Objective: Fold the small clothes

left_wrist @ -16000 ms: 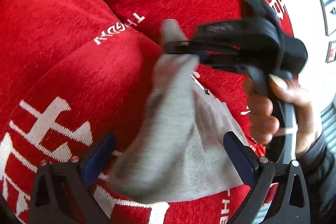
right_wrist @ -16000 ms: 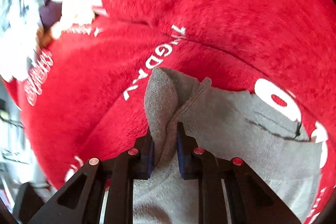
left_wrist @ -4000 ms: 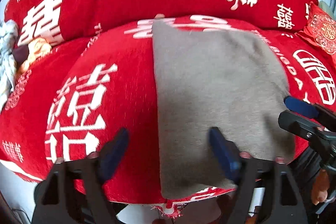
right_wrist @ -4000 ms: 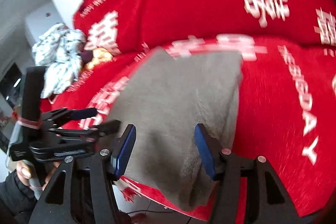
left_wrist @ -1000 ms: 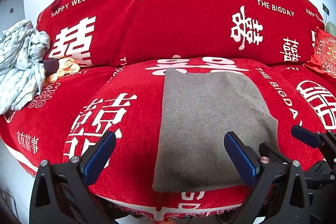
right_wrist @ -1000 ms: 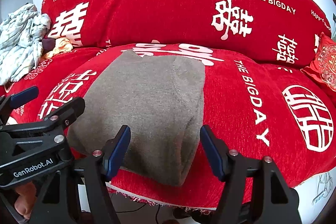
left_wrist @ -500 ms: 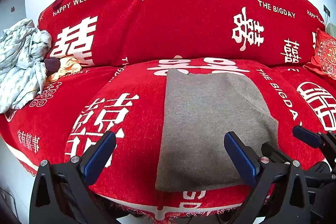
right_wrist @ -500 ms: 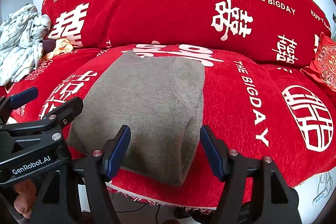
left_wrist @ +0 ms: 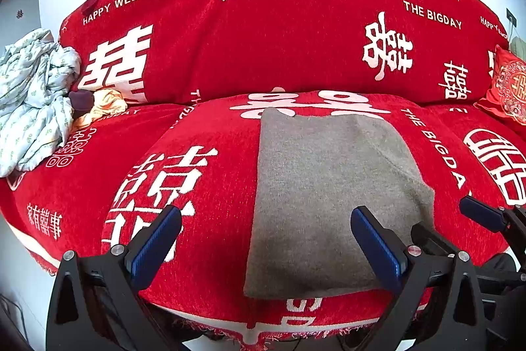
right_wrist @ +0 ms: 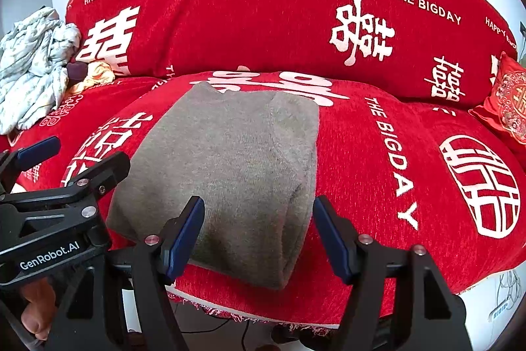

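Observation:
A grey knitted garment (left_wrist: 328,186) lies folded into a neat rectangle on the red sofa seat (left_wrist: 203,160); the right wrist view shows the same garment (right_wrist: 236,160). My left gripper (left_wrist: 263,239) hangs open just in front of its near edge, nothing between the blue pads. My right gripper (right_wrist: 259,229) is also open, above the garment's near right corner, pads clear of the cloth. The other gripper's black body (right_wrist: 59,209) shows at the left of the right wrist view, and the right one's finger (left_wrist: 483,216) at the left view's right edge.
A crumpled pale floral cloth (left_wrist: 29,107) with a yellow piece (left_wrist: 105,104) beside it lies at the sofa's left end. A red embroidered cushion (left_wrist: 509,87) sits at the right end. The sofa back (left_wrist: 263,38) rises behind. The seat's fringed front edge (right_wrist: 263,314) drops off below.
Nothing has visibly changed over the last second; both grippers hover still and open in front of the folded garment.

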Demonstrator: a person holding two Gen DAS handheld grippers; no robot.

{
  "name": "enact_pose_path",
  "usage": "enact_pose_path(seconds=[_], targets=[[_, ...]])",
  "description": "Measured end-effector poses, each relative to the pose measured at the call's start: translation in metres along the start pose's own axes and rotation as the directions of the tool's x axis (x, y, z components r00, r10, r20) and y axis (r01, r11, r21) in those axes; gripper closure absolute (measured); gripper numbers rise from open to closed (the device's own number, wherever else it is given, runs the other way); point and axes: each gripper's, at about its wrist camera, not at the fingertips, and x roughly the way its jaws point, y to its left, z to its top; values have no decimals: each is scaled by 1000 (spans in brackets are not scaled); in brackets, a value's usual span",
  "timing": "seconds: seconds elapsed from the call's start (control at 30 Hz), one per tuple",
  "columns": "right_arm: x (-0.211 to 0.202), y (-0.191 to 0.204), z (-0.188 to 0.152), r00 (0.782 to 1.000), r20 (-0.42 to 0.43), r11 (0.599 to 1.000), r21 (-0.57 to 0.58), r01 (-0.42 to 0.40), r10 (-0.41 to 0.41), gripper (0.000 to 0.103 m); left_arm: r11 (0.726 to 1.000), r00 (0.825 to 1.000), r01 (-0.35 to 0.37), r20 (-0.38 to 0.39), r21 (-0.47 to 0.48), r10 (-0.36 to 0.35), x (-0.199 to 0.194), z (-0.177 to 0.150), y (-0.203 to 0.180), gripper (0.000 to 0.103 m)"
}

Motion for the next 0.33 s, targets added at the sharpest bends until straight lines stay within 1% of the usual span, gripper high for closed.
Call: enact_pose_path(seconds=[0.33], targets=[[0,0,0,1000,0,1000,1,0,0,31,1000,1000,0,-11,-3,0,2,-1,1,0]])
